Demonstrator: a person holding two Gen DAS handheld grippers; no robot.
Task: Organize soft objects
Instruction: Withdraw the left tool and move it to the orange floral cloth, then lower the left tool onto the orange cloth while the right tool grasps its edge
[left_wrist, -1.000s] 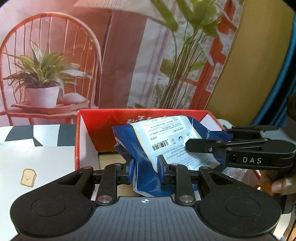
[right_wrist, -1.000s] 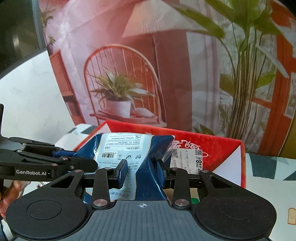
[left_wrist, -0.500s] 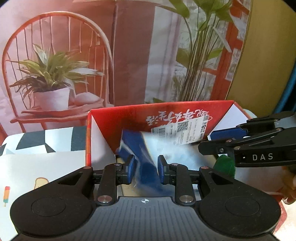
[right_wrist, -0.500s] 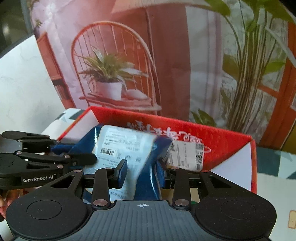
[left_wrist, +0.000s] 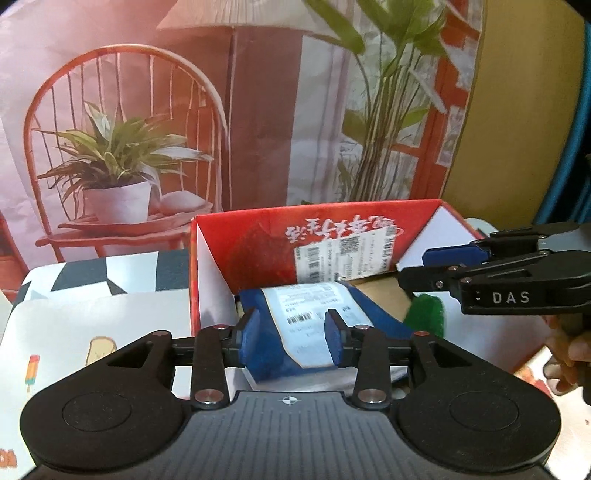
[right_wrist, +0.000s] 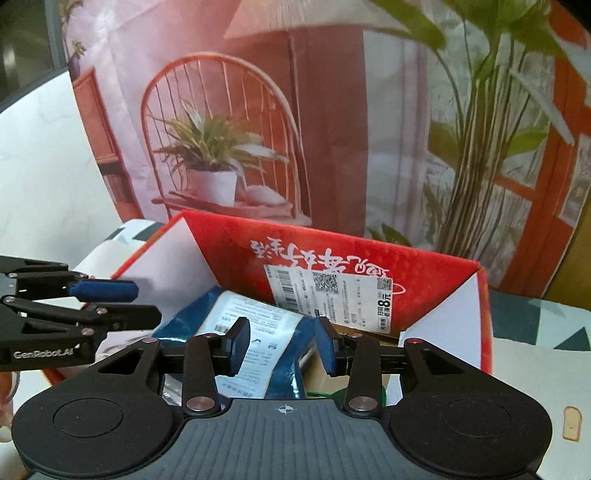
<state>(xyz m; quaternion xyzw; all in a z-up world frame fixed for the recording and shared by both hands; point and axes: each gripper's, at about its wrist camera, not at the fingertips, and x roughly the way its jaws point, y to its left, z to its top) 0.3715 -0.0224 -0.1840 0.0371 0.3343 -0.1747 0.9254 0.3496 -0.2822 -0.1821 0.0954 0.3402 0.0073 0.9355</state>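
Observation:
A soft blue packet with a white printed label (left_wrist: 303, 306) (right_wrist: 251, 317) lies tilted inside the red cardboard box (left_wrist: 258, 240) (right_wrist: 424, 273). My left gripper (left_wrist: 290, 332) (right_wrist: 147, 302) hangs over the box's near edge. Its jaws are opening, and the packet shows between the pads without being pinched. My right gripper (right_wrist: 282, 343) (left_wrist: 417, 264) comes in from the other side. Its jaws are opening too, with the packet's blue end between them and a gap beside the right pad. Something green (left_wrist: 424, 314) lies in the box next to the packet.
The box stands on a pale cloth with a toast print (left_wrist: 99, 347) and black-and-white shapes. A printed backdrop of a red chair and potted plant (left_wrist: 118, 173) rises right behind it. A hand (left_wrist: 569, 354) holds the right gripper.
The packet, held up above the box by both grippers a second ago, has gone down into the box. Both pairs of jaws have widened and let go of it.

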